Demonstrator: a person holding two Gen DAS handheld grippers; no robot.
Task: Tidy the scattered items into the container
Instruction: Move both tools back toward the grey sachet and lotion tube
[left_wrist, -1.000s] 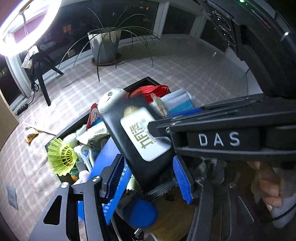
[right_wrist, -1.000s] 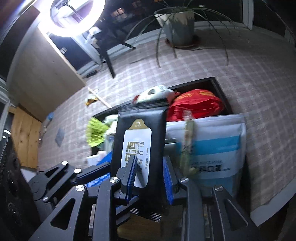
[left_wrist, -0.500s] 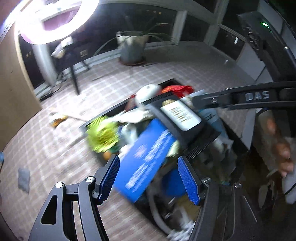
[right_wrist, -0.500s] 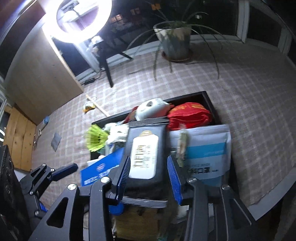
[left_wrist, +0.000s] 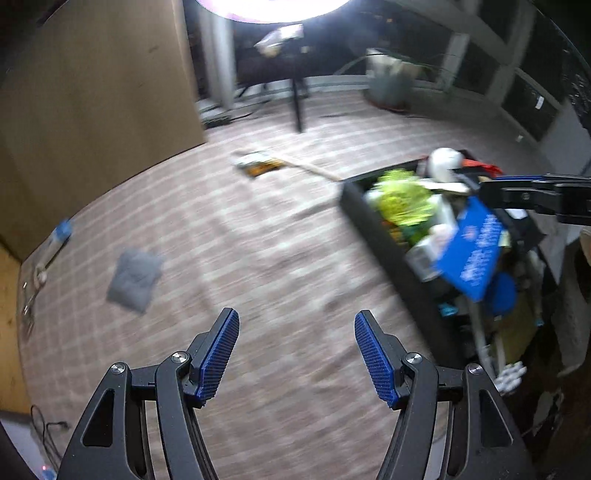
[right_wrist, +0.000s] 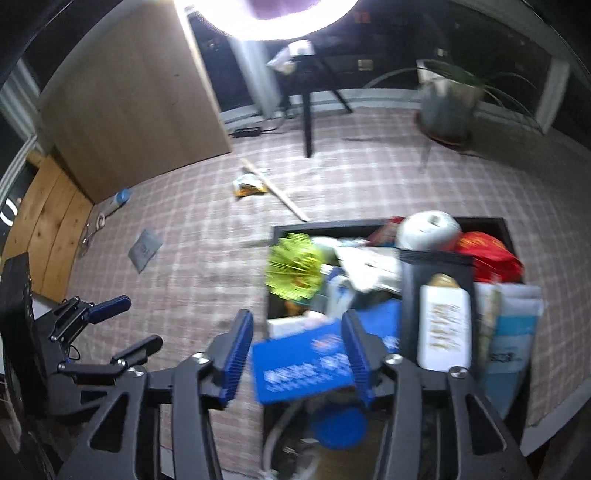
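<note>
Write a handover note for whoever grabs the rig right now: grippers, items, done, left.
Left gripper: open, empty, over bare carpet, away from the black bin.
Right gripper: jaws opening, nothing pressed between the pads, above the bin's near edge.
Done: the black pouch lies in the bin on top of the pile, beside the blue box, yellow shuttlecock and red bag.
Left on the carpet: grey packet, yellow snack wrapper with a wooden stick, and a bottle by the cabinet.
</note>
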